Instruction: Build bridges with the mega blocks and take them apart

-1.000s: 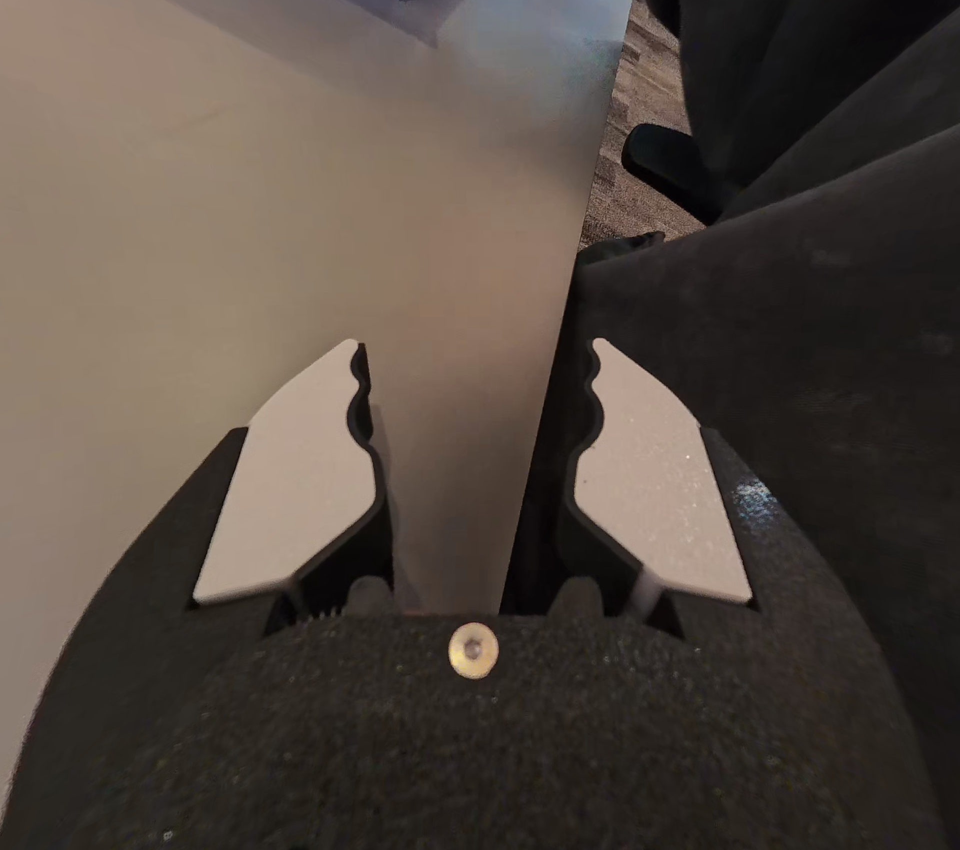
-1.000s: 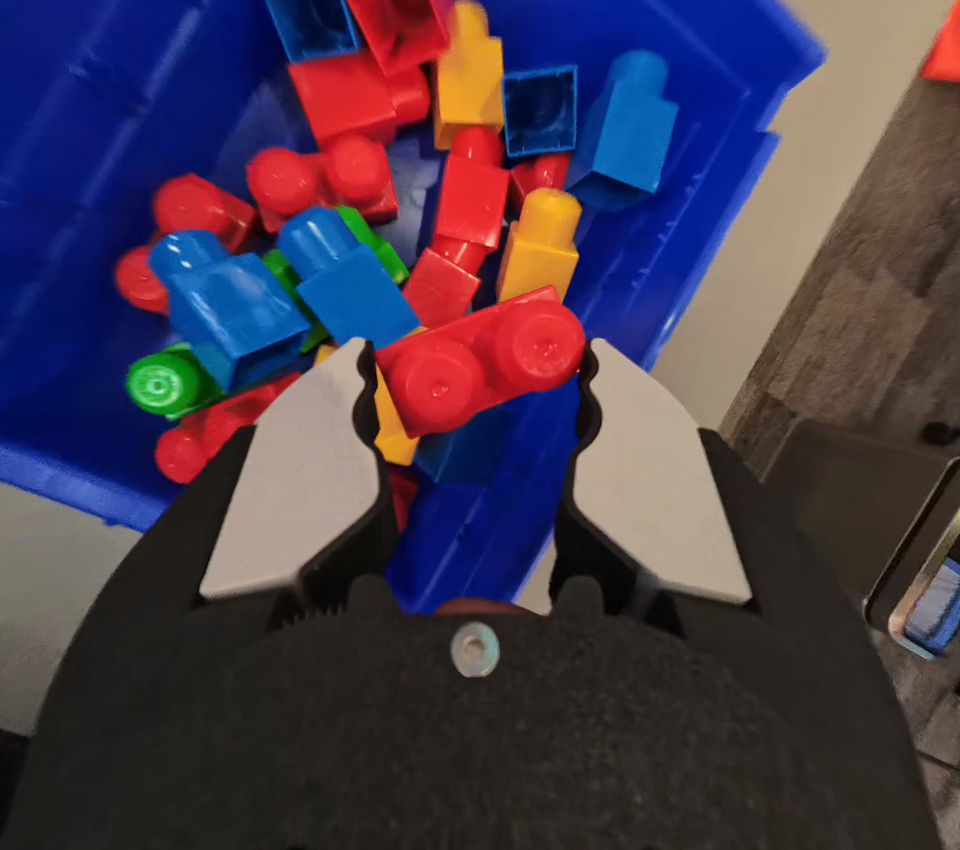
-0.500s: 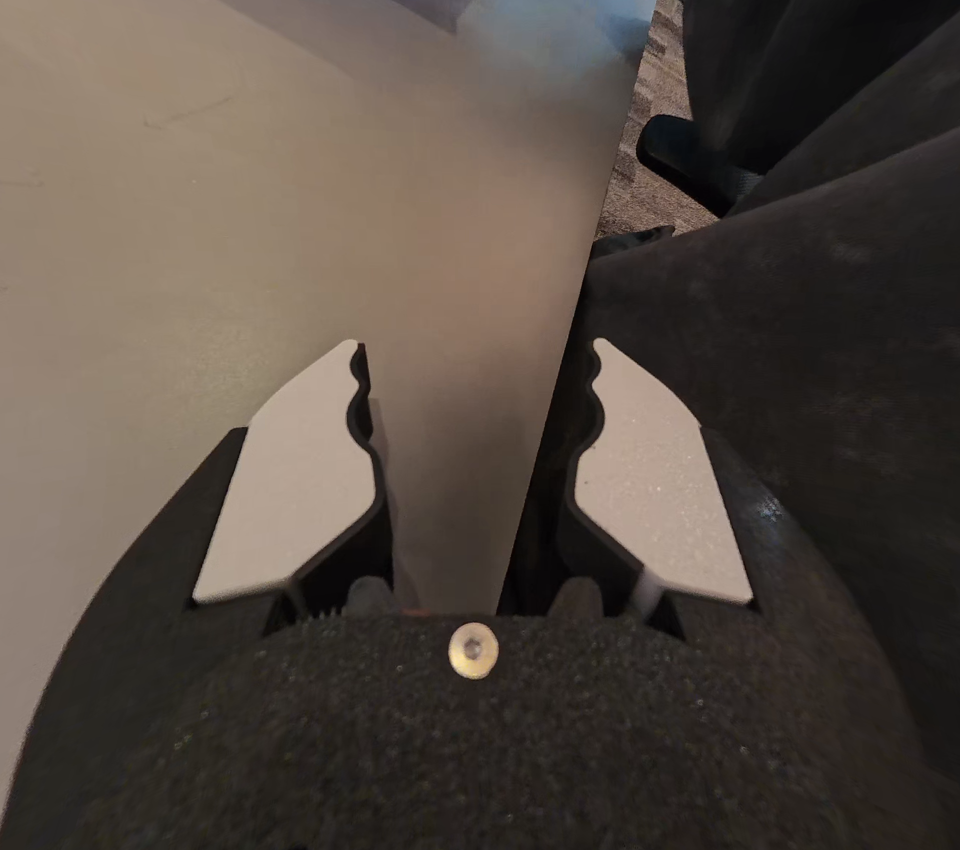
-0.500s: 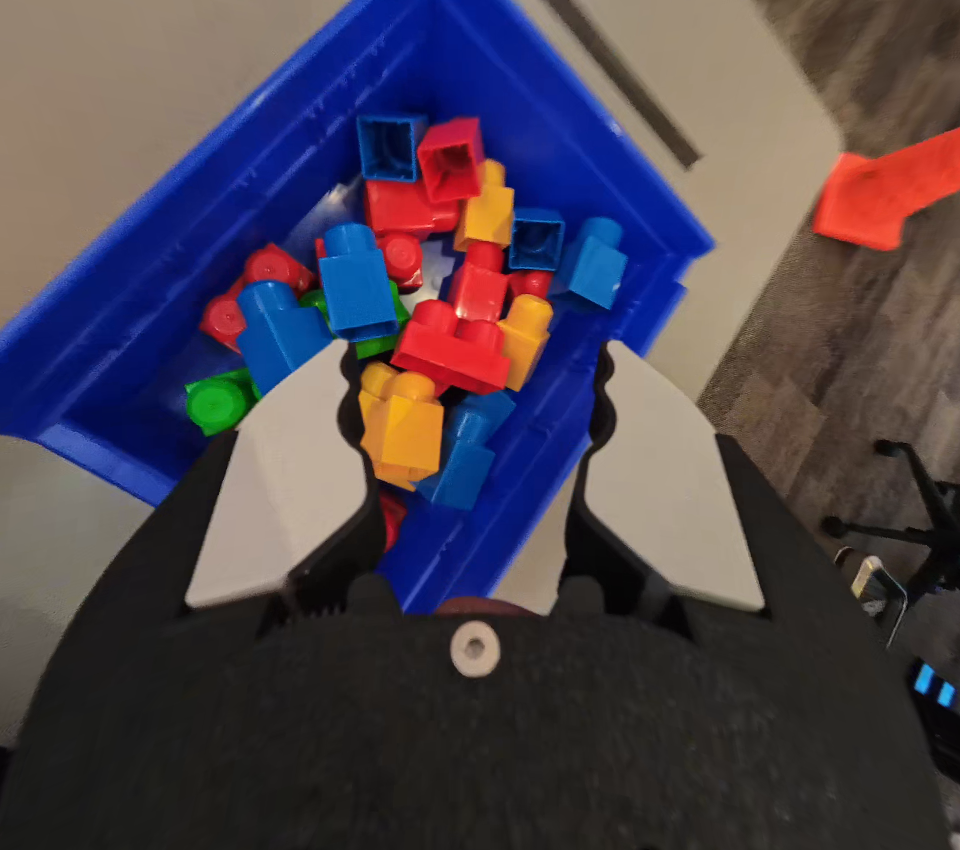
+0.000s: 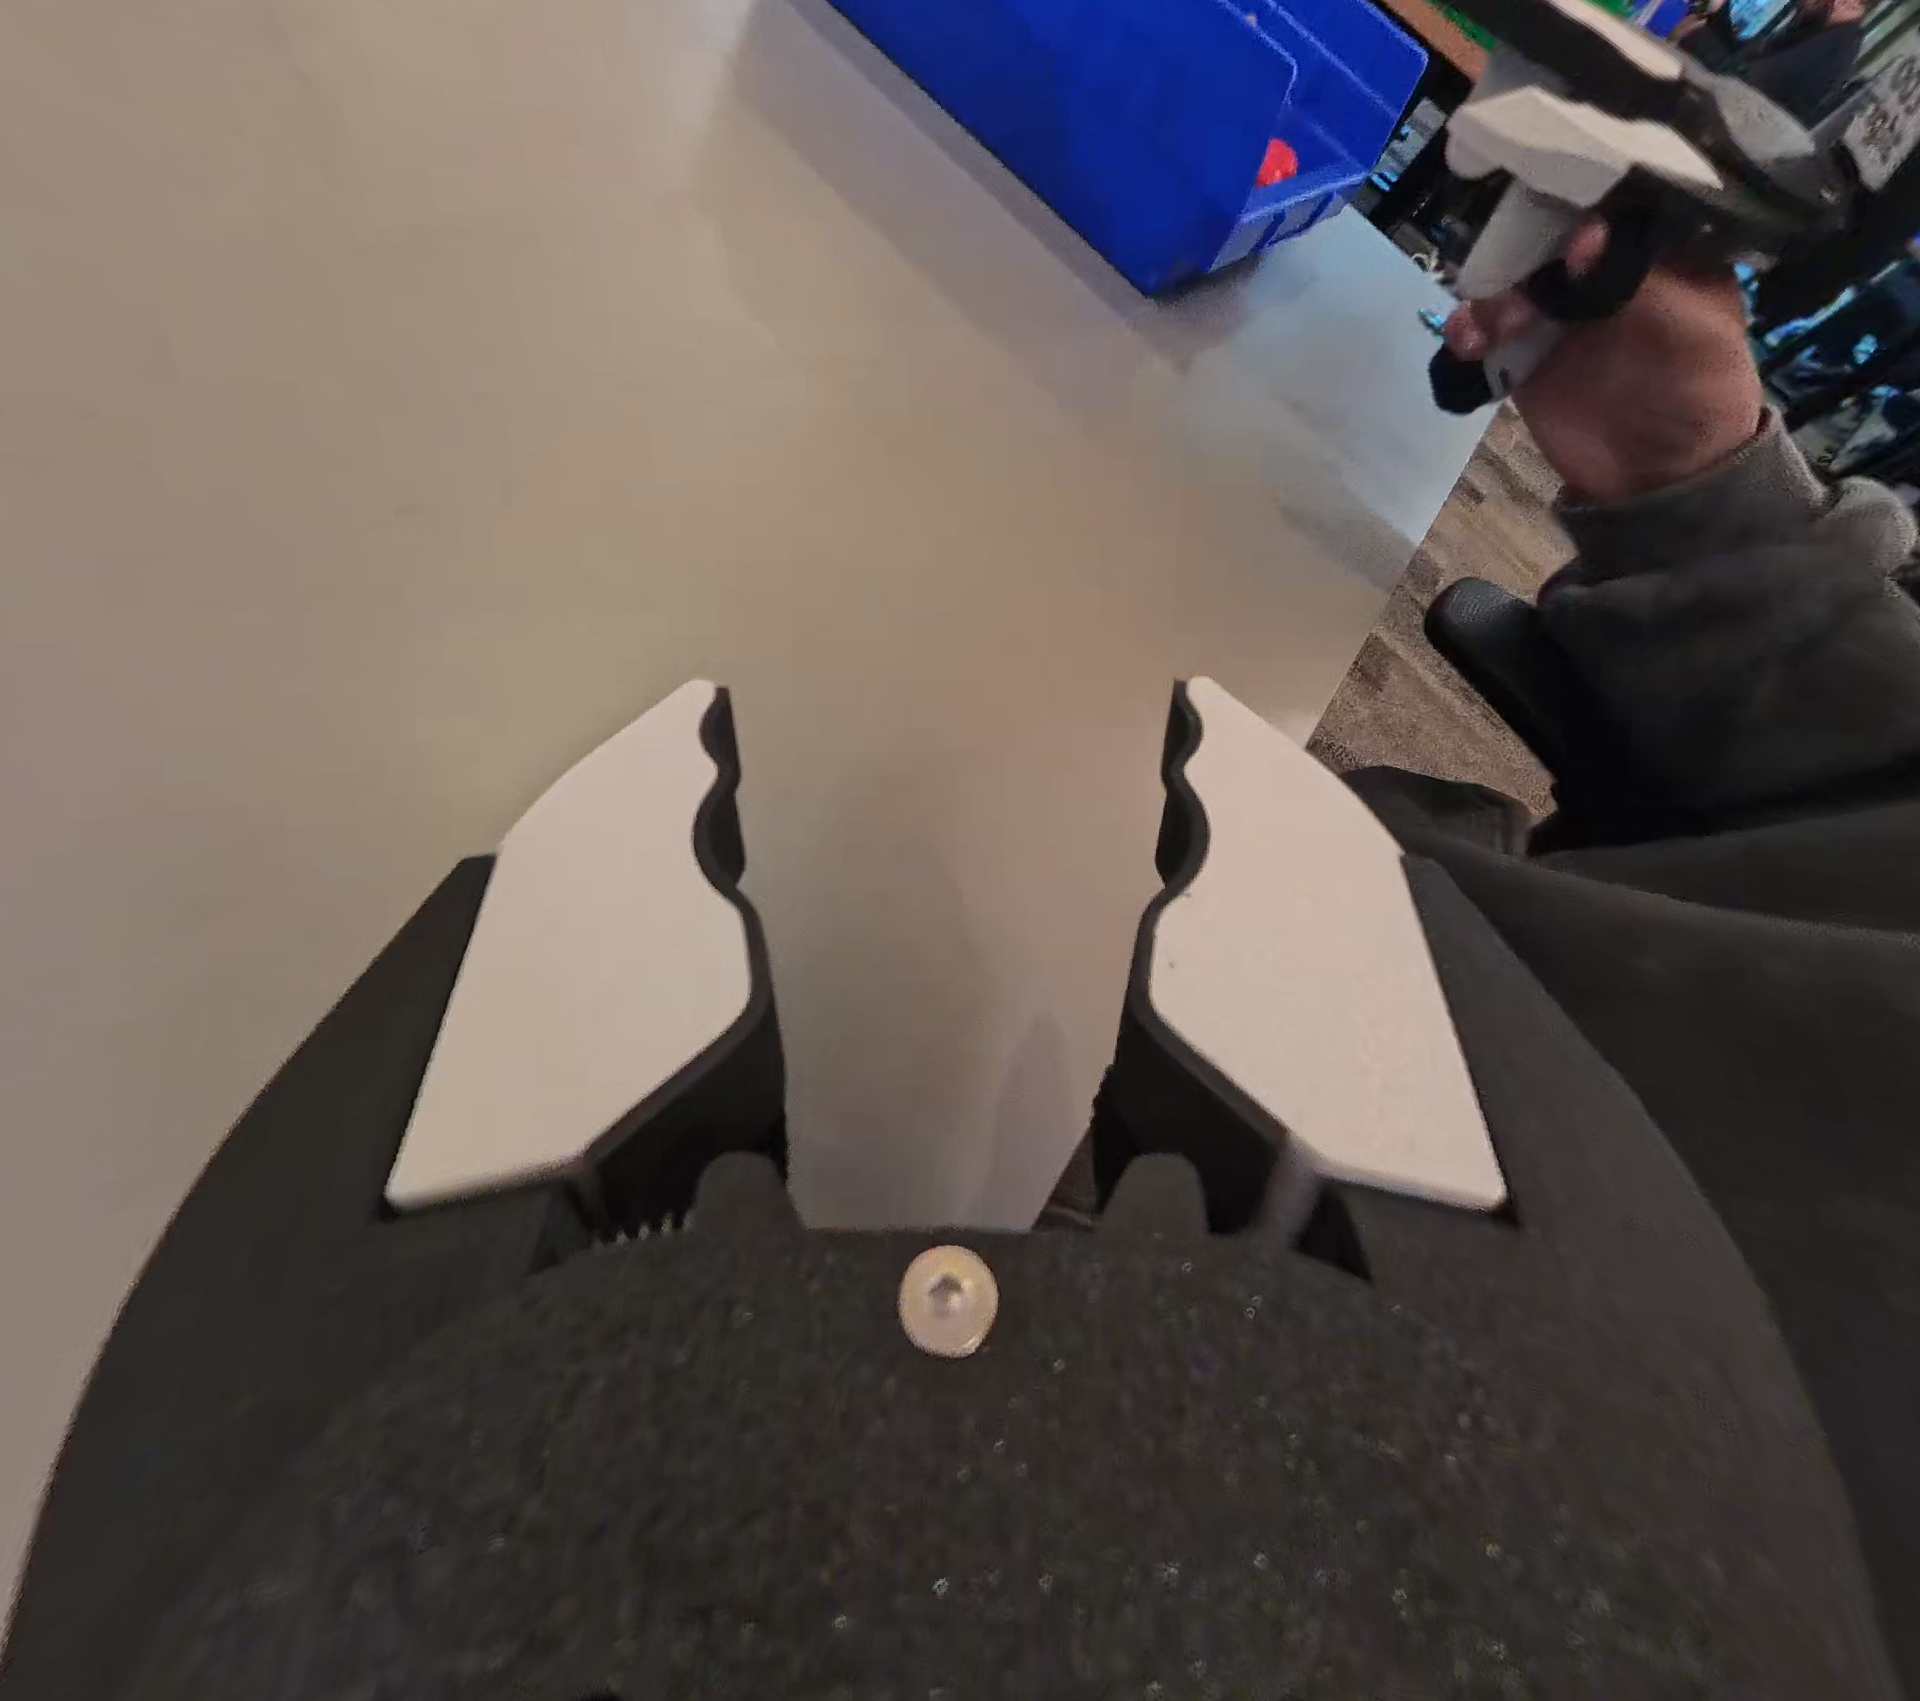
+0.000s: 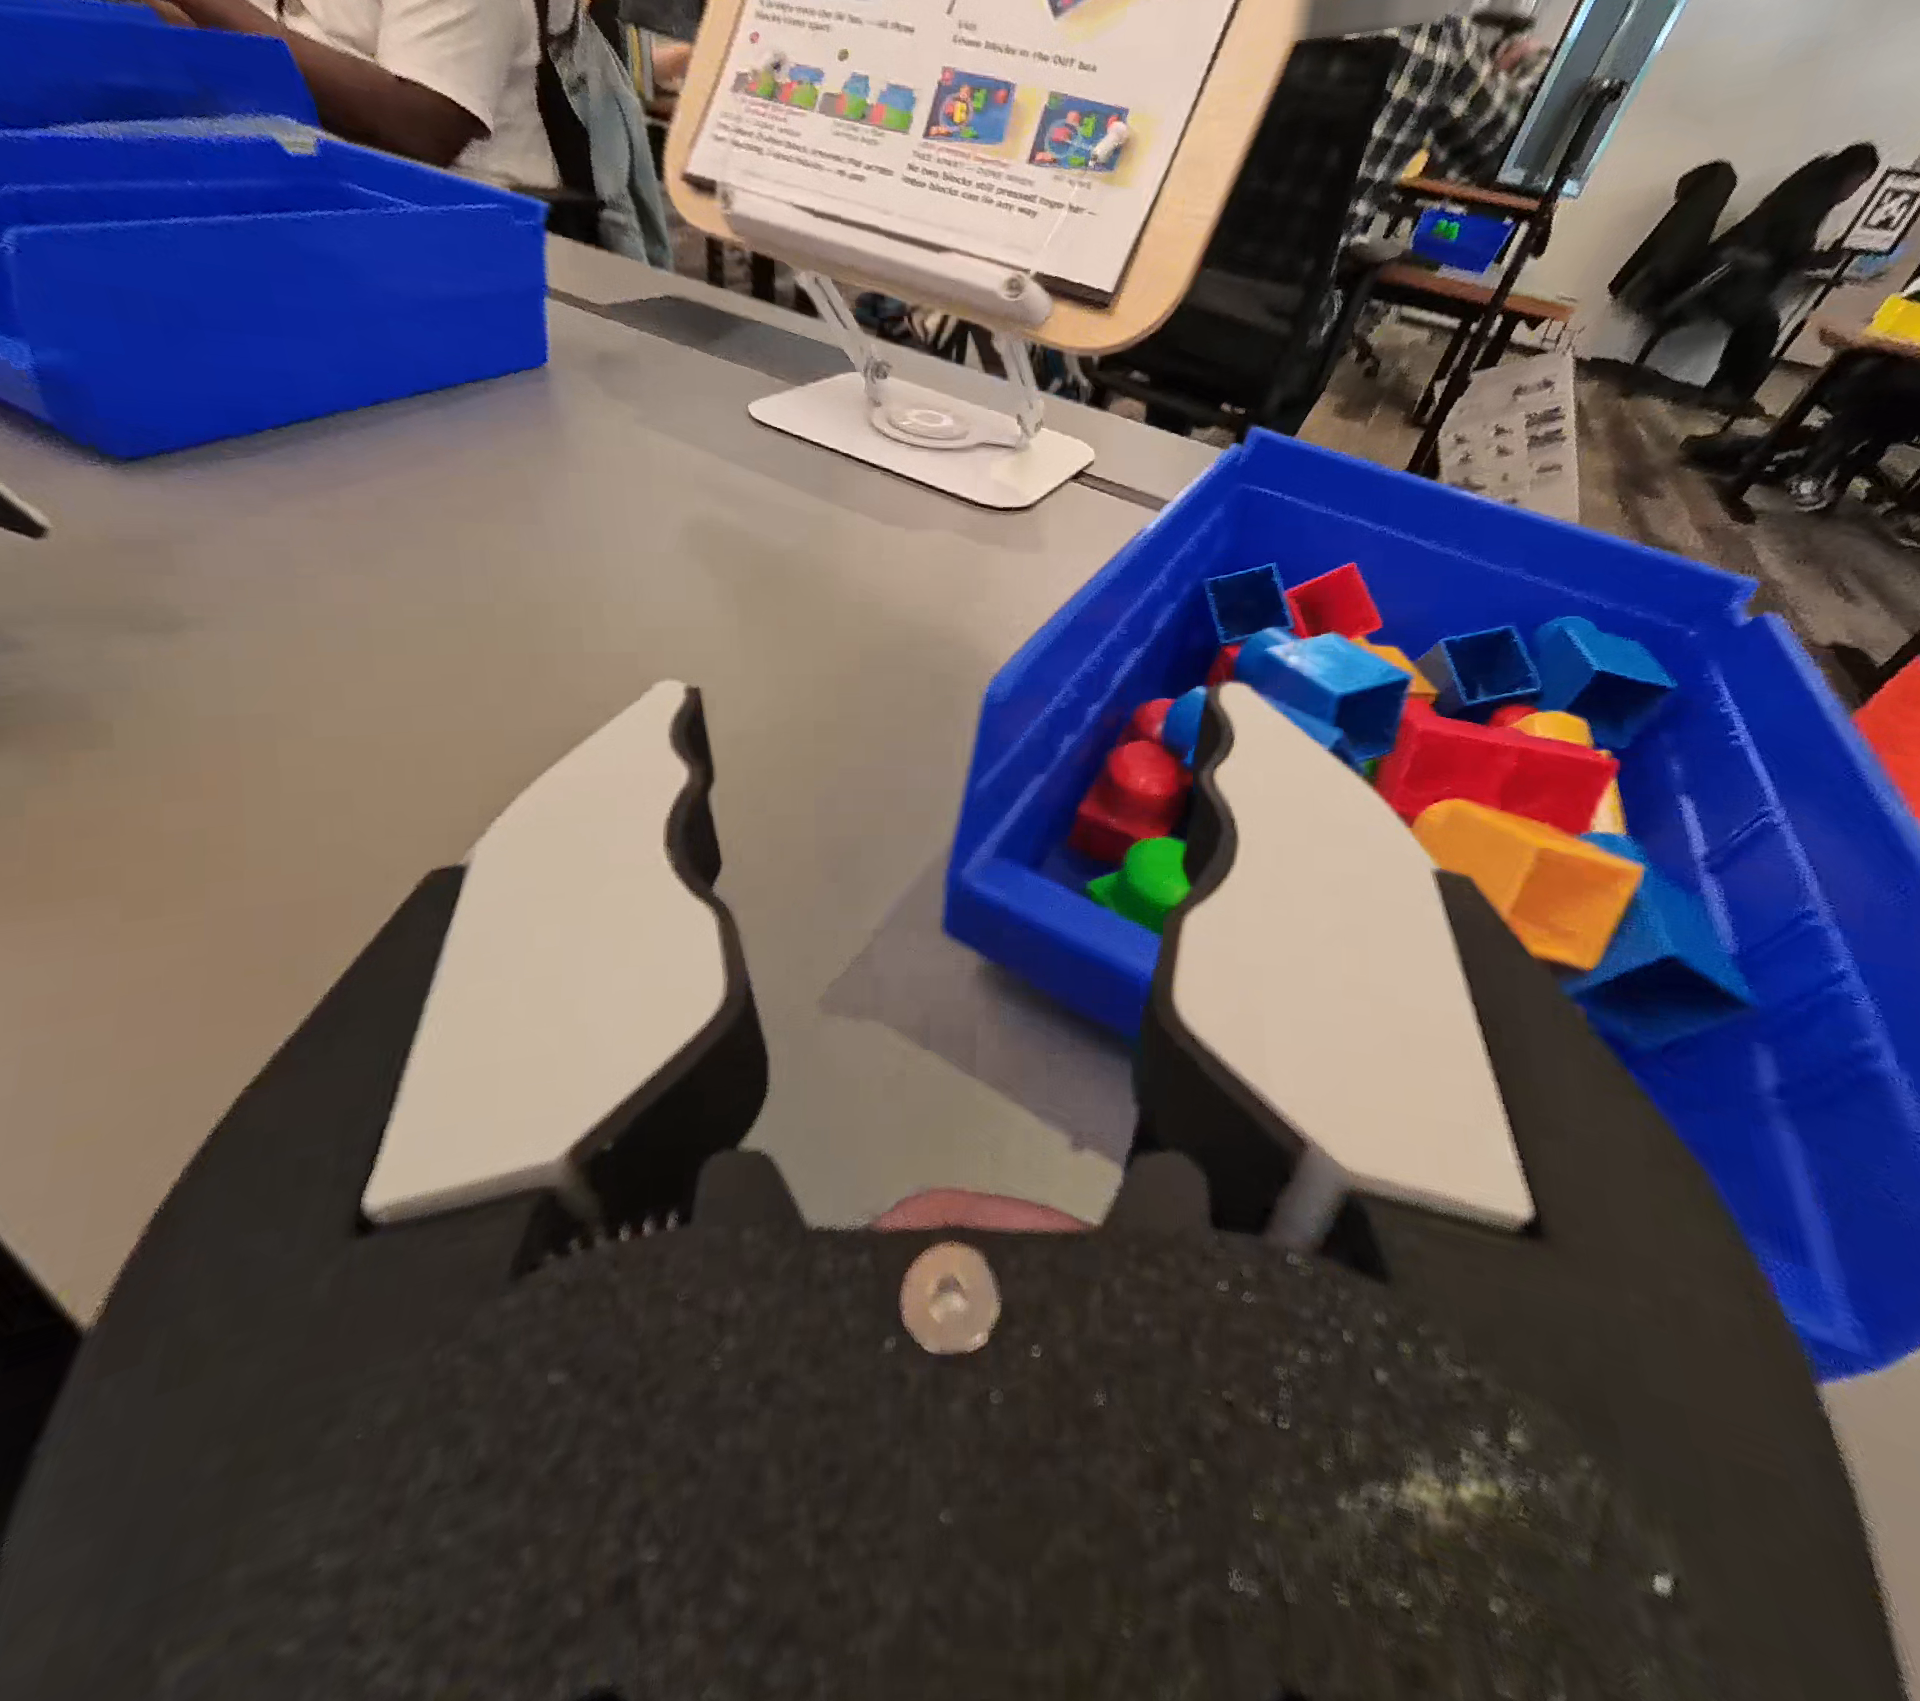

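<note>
- The left gripper (image 5: 951, 695) hovers low over the bare grey table (image 5: 468, 404), its jaws spread wide with nothing between them.
- The right gripper (image 6: 951, 695) hangs above the table just left of the blue bin (image 6: 1756, 1007), jaws likewise parted and empty; its right finger overlaps the bin's near-left corner in the right wrist view.
- In the left wrist view the right gripper is seen farther off at the table's right edge, raised in a person's hand (image 5: 1621, 394) with a dark sleeve (image 5: 1714, 571) below it.
- The mega blocks (image 6: 1455, 758) lie loose in the bin at the table's right side, a jumble of red, blue, orange and green pieces pointing every which way, several with hollow undersides turned up.
- The bin's long axis runs away from the right gripper toward the table's far edge.
- Behind, a tilted instruction sheet on a white stand (image 6: 935, 425) faces the grippers.
- A second blue bin (image 6: 260, 301) sits at far left, well apart from the blocks.
- People sit at other tables in the background.
</note>
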`<state>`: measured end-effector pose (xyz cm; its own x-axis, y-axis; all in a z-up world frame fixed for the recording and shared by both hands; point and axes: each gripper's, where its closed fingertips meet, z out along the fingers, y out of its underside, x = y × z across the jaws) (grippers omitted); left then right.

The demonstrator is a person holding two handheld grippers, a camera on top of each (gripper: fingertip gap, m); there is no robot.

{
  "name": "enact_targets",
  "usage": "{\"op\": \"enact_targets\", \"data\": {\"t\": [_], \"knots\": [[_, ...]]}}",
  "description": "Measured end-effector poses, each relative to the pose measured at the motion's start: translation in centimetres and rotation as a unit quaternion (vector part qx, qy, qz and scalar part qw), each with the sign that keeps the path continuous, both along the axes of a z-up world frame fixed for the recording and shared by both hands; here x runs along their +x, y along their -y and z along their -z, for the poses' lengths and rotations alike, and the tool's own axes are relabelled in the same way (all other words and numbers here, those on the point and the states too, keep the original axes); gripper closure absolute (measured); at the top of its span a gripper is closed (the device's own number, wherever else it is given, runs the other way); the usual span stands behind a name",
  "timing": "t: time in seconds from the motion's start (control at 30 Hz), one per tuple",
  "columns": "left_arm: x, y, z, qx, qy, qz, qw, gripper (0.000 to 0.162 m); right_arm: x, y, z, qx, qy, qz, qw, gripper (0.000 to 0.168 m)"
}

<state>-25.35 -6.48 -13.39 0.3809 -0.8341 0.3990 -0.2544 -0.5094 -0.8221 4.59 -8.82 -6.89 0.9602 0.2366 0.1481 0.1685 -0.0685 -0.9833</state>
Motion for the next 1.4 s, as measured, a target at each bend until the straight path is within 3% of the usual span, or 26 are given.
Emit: {"op": "enact_targets", "data": {"t": [0.13,0.23,0.33,0.47,0.63,0.7,0.77,0.87,1.07,1.17,1.4], "knots": [[3.8,1.8,0.1,0.0,-0.003,-0.007,1.0,0.087,1.7,2.1,0.4,0.014,-0.029,0.052,0.998,0.082],[10.7,4.4,0.1,-0.003,-0.019,0.012,1.0,0.089,5.8,3.6,-0.5,0.004,-0.079,0.128,0.989,0.09],[19.0,5.8,0.2,0.011,-0.056,0.029,0.998,0.095,12.1,4.9,-0.1,0.014,-0.063,0.237,0.969,0.093],[27.7,0.3,-1.6,0.095,-0.052,-0.066,0.992,0.096,17.5,4.8,2.2,0.0,-0.049,0.308,0.95,0.098],[34.4,-2.8,-1.4,0.072,-0.041,-0.112,0.99,0.096,20.2,1.6,3.7,-0.024,-0.093,0.319,0.943,0.104],[34.5,-4.2,-0.9,0.082,-0.061,-0.156,0.982,0.105,20.6,0.8,4.2,-0.039,-0.114,0.314,0.942,0.106],[33.7,-5.3,-0.6,0.087,-0.072,-0.188,0.976,0.133,20.5,0.3,4.6,-0.053,-0.117,0.311,0.942,0.112],[32.5,-6.4,-0.6,0.099,-0.099,-0.225,0.964,0.146,20.2,-0.3,4.9,-0.064,-0.099,0.312,0.943,0.123],[30.2,-7.9,-0.7,0.118,-0.123,-0.25,0.953,0.157,17.6,-1.3,4.9,-0.077,-0.102,0.313,0.941,0.165],[28.3,-8.1,-1.6,0.118,-0.111,-0.254,0.953,0.158,15.5,-1.1,4.4,-0.092,-0.126,0.307,0.939,0.166],[20.7,-6.5,-6.5,0.178,-0.089,-0.268,0.943,0.157,7.9,-0.1,0.2,-0.021,-0.129,0.284,0.95,0.166]]}}
